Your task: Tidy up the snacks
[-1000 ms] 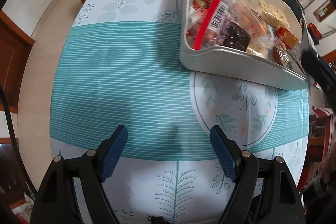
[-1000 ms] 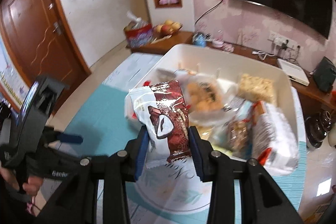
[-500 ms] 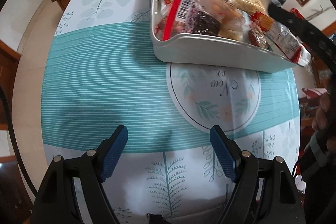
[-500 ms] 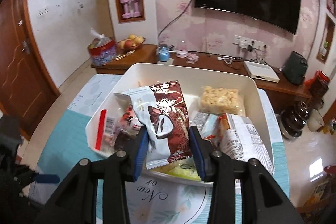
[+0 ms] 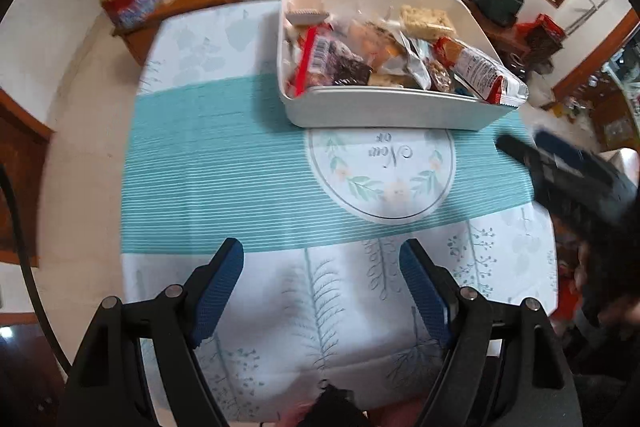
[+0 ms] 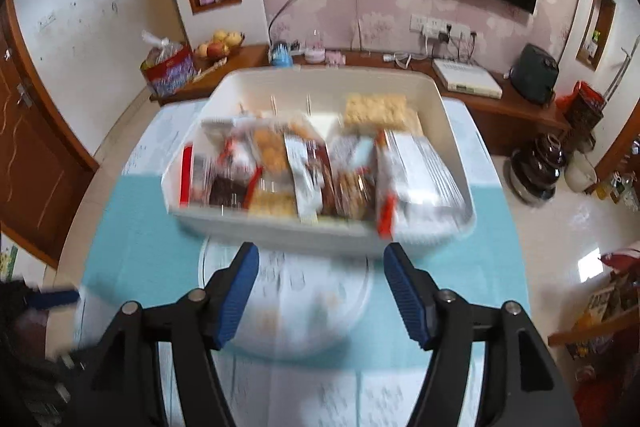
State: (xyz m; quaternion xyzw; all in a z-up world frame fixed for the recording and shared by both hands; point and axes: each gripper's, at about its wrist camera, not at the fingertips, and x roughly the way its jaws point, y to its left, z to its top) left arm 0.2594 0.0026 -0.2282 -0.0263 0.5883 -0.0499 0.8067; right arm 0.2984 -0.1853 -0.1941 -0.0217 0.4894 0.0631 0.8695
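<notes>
Straight ahead of the right gripper (image 6: 318,291), past its 2 blue pads, sits the white bin (image 6: 280,233) on the tablecloth (image 5: 224,155), heaped with snack packets (image 6: 320,171). This gripper's jaws have just been opening, and nothing lies between them now; they stand apart over bare cloth, just short of the bin's near wall. The left gripper (image 5: 322,293) is likewise spread with nothing in it, hanging over the leaf-printed near end of the table, with the bin well ahead and to its right. The packets look light and soft: thin crinkly film, likely slippery, with brittle biscuits or puffed pieces inside that a hard squeeze would crush. A sensible hold would be across a sealed end or a flat narrow side, with the pads closing gently. In the left wrist view a red-and-white packet (image 5: 486,75) hangs over the bin's right corner and seems most likely to slide out; its free end is the easiest place to pinch. Beside it lie a dark packet with a red edge (image 5: 332,65), silvery foil wrappers and a pale yellow block (image 5: 426,21) toward the far wall. The right wrist view is blurred, so labels cannot be read. No snacks appear loose on the cloth, so the sorting seems close to done.
</notes>
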